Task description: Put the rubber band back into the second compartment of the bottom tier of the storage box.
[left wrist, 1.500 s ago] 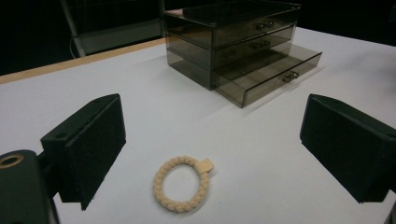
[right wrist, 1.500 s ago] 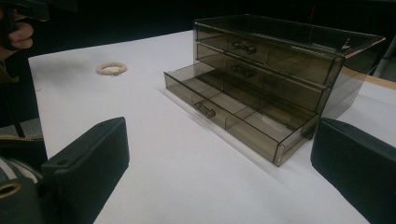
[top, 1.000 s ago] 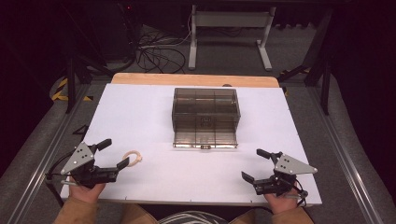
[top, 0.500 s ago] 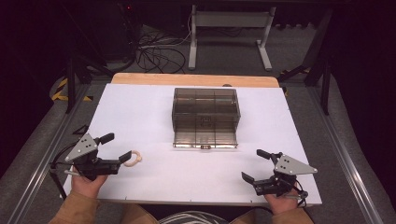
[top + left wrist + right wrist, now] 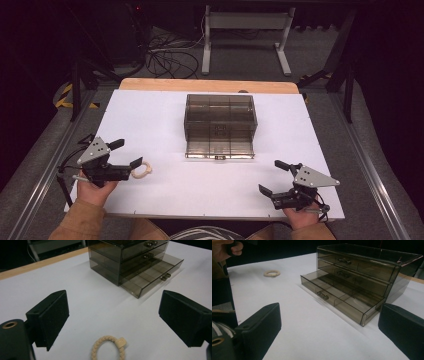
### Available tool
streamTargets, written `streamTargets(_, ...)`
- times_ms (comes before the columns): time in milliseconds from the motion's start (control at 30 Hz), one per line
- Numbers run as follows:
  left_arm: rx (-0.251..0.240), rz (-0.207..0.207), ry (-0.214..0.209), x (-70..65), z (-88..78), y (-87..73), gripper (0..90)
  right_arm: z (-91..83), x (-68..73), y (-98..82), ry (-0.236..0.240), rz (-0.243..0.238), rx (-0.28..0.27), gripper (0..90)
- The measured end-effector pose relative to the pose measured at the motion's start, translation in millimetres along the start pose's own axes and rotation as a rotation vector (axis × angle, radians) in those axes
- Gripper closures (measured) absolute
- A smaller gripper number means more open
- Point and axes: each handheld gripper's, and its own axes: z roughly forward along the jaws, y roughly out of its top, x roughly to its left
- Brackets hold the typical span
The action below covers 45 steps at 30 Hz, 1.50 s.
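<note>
Taking the smoky clear drawer box point(image 5: 220, 125) at the middle of the white table point(image 5: 150, 120) as the landmark, the left gripper point(image 5: 129, 154) sits well off to its left and nearer the person, held in a hand point(image 5: 95, 187). Its jaws are spread wide with nothing between the pads point(image 5: 53, 315). Just beyond its tips lies a bracelet point(image 5: 108, 348), a pale beige braided loop with a small square tag of the same colour on its rim; it rests flat on the table, left of the box's front.

The box has three tiers, each with small knobs; the bottom drawer point(image 5: 337, 296) is pulled out and shows dividers inside.

To the right of the box and nearer the person, the right gripper point(image 5: 274, 176) also stands with its jaws apart, holding nothing.
</note>
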Motion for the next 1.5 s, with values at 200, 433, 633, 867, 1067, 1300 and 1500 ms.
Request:
streamTargets(200,0.023,-0.061,-0.011,2.4,1.8,2.1,12.1,0.6,0.5,0.1,0.002,-0.002,0.001,5.1)
streamTargets(433,0.024,-0.012,0.002,2.7,1.6,1.2,13.1,0.3,0.0,-0.1,0.002,0.003,0.001,5.2)
streamTargets(633,0.081,0.0,0.013,4.6,3.8,1.2,19.9,0.3,-0.2,-0.2,0.004,0.005,-0.001,5.3)
streamTargets(867,0.176,-0.022,0.035,8.3,11.1,0.3,29.0,0.8,0.2,0.0,0.006,0.003,0.002,5.3)
streamTargets(1067,0.254,-0.034,0.042,11.4,18.0,-1.0,35.2,0.9,0.1,-0.1,0.007,0.002,0.003,5.4)
streamTargets(1300,0.331,-0.065,0.04,15.1,27.3,-2.8,40.5,1.2,0.1,-0.1,0.009,0.002,0.005,5.7)
streamTargets(1500,0.391,-0.091,0.037,17.8,34.0,-4.2,43.0,1.5,0.2,-0.2,0.011,0.001,0.006,5.9)
